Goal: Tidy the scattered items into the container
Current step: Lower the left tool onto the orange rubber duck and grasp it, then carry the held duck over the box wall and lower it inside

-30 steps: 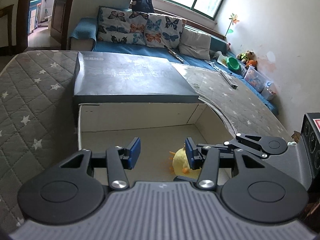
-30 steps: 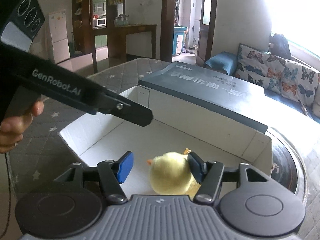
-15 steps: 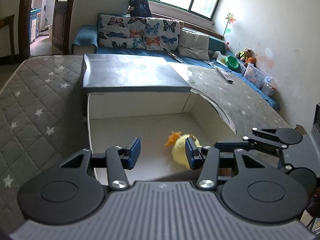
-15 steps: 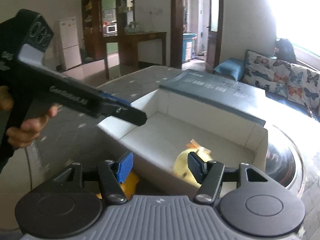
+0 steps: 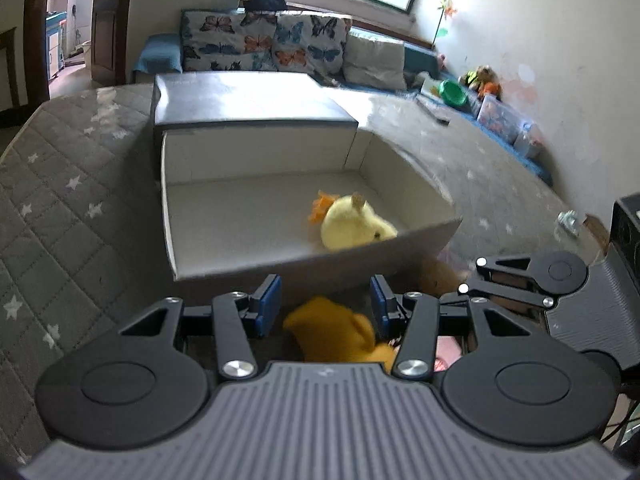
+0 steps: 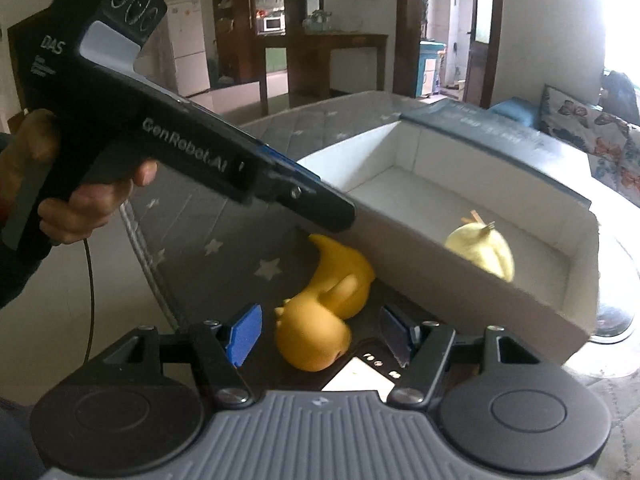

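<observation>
A white cardboard box (image 5: pixel 312 270) stands on the grey star-quilted table, with a pale yellow plush chick (image 5: pixel 352 228) lying inside near its front right corner. In front of the box lies an orange-yellow duck toy (image 6: pixel 324 312) on its side. My right gripper (image 6: pixel 319 334) hangs just over the duck, jaws opening, the toy showing between them but untouched. My left gripper (image 5: pixel 324 306) is open above the same duck (image 5: pixel 332 332), its pads clear of it. In the right wrist view the left gripper's tip (image 6: pixel 340 216) sits over the duck's tail, held by a hand (image 6: pixel 80 204).
The box's dark grey lid (image 5: pixel 248 96) lies behind it. A dark flat device with a white label (image 6: pixel 356 376) lies under my right gripper. A black speaker (image 5: pixel 628 232) and a small crumpled silvery object (image 5: pixel 568 220) are at the table's right. A cushioned sofa (image 5: pixel 260 44) stands beyond.
Both grippers drew back from over the box interior to just in front of it. The orange-yellow duck came into view beneath them. The right jaws spread wider.
</observation>
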Demonstrator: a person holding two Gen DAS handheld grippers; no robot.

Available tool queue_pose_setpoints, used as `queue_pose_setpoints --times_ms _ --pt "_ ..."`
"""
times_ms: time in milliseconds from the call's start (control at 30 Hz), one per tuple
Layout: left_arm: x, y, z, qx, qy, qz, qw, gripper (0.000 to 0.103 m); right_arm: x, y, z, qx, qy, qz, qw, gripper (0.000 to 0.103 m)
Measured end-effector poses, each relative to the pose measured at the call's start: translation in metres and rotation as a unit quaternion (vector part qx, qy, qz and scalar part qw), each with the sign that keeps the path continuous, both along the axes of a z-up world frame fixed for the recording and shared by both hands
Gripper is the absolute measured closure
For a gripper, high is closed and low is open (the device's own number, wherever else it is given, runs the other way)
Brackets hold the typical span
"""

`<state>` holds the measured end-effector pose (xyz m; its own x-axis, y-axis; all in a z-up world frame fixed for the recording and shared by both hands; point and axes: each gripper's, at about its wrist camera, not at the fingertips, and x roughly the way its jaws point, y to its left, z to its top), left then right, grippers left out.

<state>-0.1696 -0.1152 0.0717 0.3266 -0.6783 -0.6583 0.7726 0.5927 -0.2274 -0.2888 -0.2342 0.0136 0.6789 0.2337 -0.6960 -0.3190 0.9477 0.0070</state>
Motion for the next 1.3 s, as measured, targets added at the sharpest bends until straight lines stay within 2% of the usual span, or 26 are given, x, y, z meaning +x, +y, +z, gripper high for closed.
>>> queue_pose_setpoints --times_ms 300,500,633,767,900,1300 --pt "0.013 -0.002 -0.025 0.009 0.040 0.011 0.9991 0.054 0.016 0.009 -0.022 -0.018 0.006 -0.003 1.000 0.036" --pt "0.020 -0.003 -0.034 0.000 0.064 0.011 0.9979 0.054 0.022 0.014 -0.029 -0.026 0.010 -0.004 1.000 0.037" --pt "0.026 -0.001 -0.039 -0.016 0.086 0.014 0.9960 0.054 0.023 0.012 -0.033 -0.038 0.013 -0.009 0.999 0.047" --pt "0.028 0.002 -0.041 -0.027 0.103 0.020 0.9941 0.054 0.022 0.008 -0.034 -0.033 0.016 -0.013 0.999 0.049" --pt "0.027 0.005 -0.039 -0.031 0.104 0.018 0.9939 0.054 0.018 0.006 -0.033 -0.020 0.017 -0.012 1.000 0.057" --pt "0.024 0.004 -0.041 -0.035 0.113 0.017 0.9928 0.054 0.017 0.010 -0.033 -0.013 0.016 -0.021 1.000 0.057"
